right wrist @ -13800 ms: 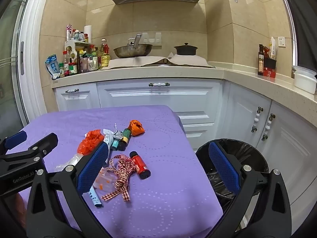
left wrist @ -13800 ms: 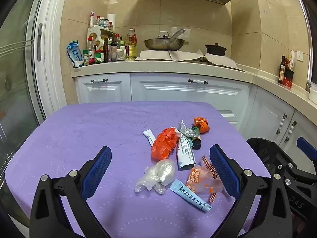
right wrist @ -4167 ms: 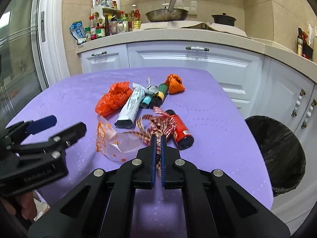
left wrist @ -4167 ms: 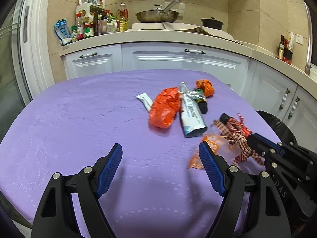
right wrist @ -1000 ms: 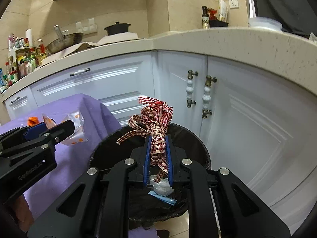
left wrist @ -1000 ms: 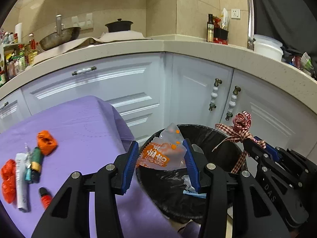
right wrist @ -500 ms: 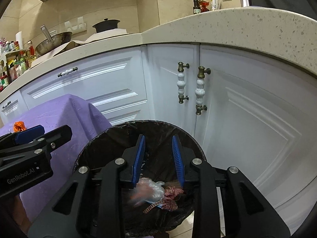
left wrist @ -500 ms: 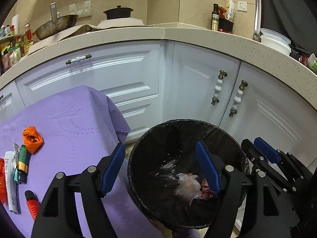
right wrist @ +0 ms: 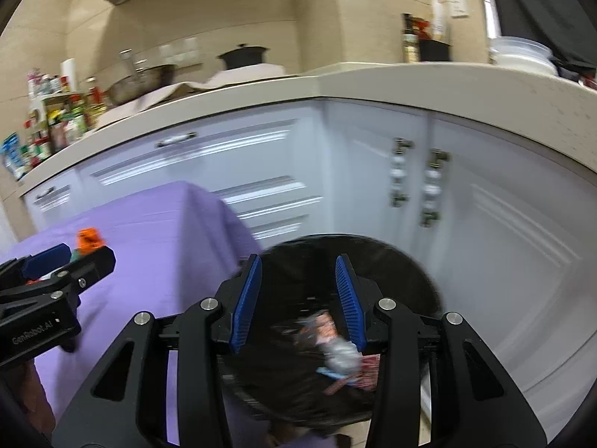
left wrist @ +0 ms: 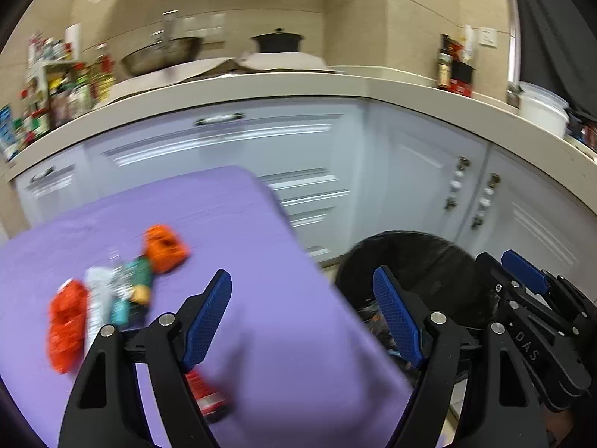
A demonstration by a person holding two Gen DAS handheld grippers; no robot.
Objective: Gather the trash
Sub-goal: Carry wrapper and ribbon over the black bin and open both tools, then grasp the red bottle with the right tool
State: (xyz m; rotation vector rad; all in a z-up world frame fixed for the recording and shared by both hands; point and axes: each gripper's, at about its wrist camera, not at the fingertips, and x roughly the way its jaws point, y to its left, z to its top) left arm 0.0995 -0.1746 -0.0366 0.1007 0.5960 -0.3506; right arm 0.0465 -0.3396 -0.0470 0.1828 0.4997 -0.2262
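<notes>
Left gripper (left wrist: 302,315), right gripper (right wrist: 298,295): jaws apart, empty. Bin (right wrist: 406,272) contents visible in right view only.

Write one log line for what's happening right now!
left gripper: open, empty | right gripper: open above trash bin | trash on table

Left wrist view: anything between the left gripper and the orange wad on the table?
Only bare purple tablecloth between the open left gripper and the orange wad.

Right gripper (right wrist: 298,296) gapes empty over the black bin (right wrist: 410,280); wrappers (right wrist: 335,351) inside, left gripper (right wrist: 56,261) at 9 o'clock
</notes>
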